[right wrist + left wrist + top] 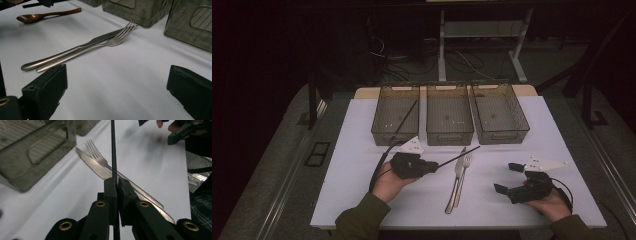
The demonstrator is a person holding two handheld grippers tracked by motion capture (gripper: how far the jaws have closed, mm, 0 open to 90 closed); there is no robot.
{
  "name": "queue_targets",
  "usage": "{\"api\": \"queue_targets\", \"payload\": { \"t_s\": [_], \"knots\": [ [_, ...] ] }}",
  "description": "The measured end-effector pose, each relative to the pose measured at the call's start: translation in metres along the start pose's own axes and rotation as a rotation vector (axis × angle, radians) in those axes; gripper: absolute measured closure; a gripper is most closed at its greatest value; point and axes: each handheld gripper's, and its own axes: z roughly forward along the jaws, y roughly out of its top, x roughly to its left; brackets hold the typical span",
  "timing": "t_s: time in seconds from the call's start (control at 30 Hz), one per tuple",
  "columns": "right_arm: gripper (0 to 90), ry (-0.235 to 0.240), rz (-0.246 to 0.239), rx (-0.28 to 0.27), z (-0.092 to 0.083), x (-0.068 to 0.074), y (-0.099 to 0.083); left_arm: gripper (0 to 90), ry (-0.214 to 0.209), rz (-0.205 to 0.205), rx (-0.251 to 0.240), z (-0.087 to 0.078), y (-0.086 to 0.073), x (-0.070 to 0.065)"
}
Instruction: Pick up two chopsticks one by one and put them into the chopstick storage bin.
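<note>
My left gripper (pixel 434 167) (pixel 117 182) is shut on a thin black chopstick (pixel 459 156) (pixel 113 150), which sticks out to the right above the table. Just beyond it a steel knife (pixel 458 172) (pixel 92 165) (pixel 75 50) and fork (pixel 467 161) (pixel 95 151) (pixel 125 32) lie side by side on the white table, tips toward the baskets. Right of the cutlery, my right gripper (pixel 507 178) (pixel 117 72) is held open, nothing between its jaws. A brown wooden spoon (pixel 47 15) lies on the table beyond the cutlery in the right gripper view.
Three clear grey baskets stand in a row at the back: left (pixel 395 131), middle (pixel 449 136), right (pixel 502 135). A second black chopstick (pixel 407 117) leans inside the left basket. The white table (pixel 362 200) ends just in front of both hands.
</note>
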Motion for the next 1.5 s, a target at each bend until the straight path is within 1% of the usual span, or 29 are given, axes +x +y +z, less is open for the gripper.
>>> {"api": "queue_targets", "payload": {
  "t_s": [0.23, 0.5, 0.67, 0.73, 0.87, 1.03, 1.2, 1.3, 1.37, 1.5],
  "knots": [
    [2.7, -0.001, 0.003, 0.000, 0.000, 0.000, 0.000, 84.9, 0.023, -0.021, -0.030, -0.013, 0.003, 0.009],
    [2.7, -0.002, 0.005, 0.001, 0.000, 0.000, 0.000, 84.9, 0.048, -0.023, -0.045, -0.025, 0.006, 0.019],
    [2.7, -0.002, 0.006, 0.003, 0.001, 0.000, 0.000, 84.9, 0.071, -0.031, -0.066, -0.033, 0.008, 0.026],
    [2.7, -0.002, 0.005, 0.004, 0.001, 0.000, 0.000, 84.9, 0.084, -0.035, -0.071, -0.037, 0.008, 0.029],
    [2.7, -0.003, 0.005, 0.002, 0.000, 0.000, 0.000, 84.9, 0.116, -0.058, -0.092, -0.043, 0.008, 0.036],
    [2.7, -0.005, 0.006, 0.003, 0.001, 0.000, 0.000, 84.9, 0.159, -0.073, -0.095, -0.048, 0.009, 0.045],
    [2.7, -0.005, 0.006, 0.003, 0.001, 0.000, 0.000, 84.9, 0.199, -0.086, -0.108, -0.057, 0.015, 0.059],
    [2.7, -0.006, 0.010, 0.004, 0.001, 0.000, 0.000, 84.9, 0.222, -0.093, -0.106, -0.061, 0.018, 0.067],
    [2.7, -0.006, 0.009, 0.003, 0.001, 0.000, 0.000, 84.9, 0.234, -0.100, -0.114, -0.064, 0.020, 0.071],
    [2.7, -0.007, 0.013, 0.003, 0.001, 0.000, 0.000, 84.9, 0.258, -0.109, -0.111, -0.069, 0.024, 0.079]
  ]
}}
